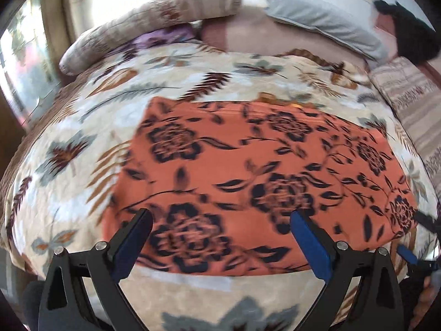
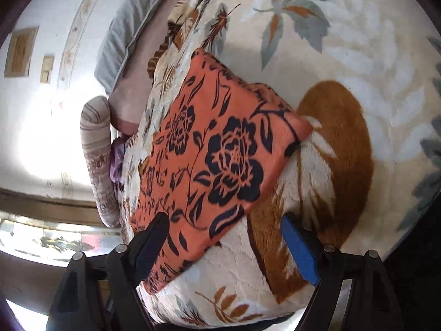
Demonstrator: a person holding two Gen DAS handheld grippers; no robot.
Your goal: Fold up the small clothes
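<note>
An orange cloth with black flower print lies folded flat on a cream leaf-patterned blanket. My left gripper is open, its fingers spread over the cloth's near edge, holding nothing. The right gripper's tip shows at the cloth's right corner in the left wrist view. In the right wrist view the cloth lies on the blanket. My right gripper is open over the cloth's near corner and holds nothing.
A rolled striped bolster and a grey pillow lie at the bed's far end. A purple cloth is tucked by the bolster. A dark object sits far right. A window is on the left.
</note>
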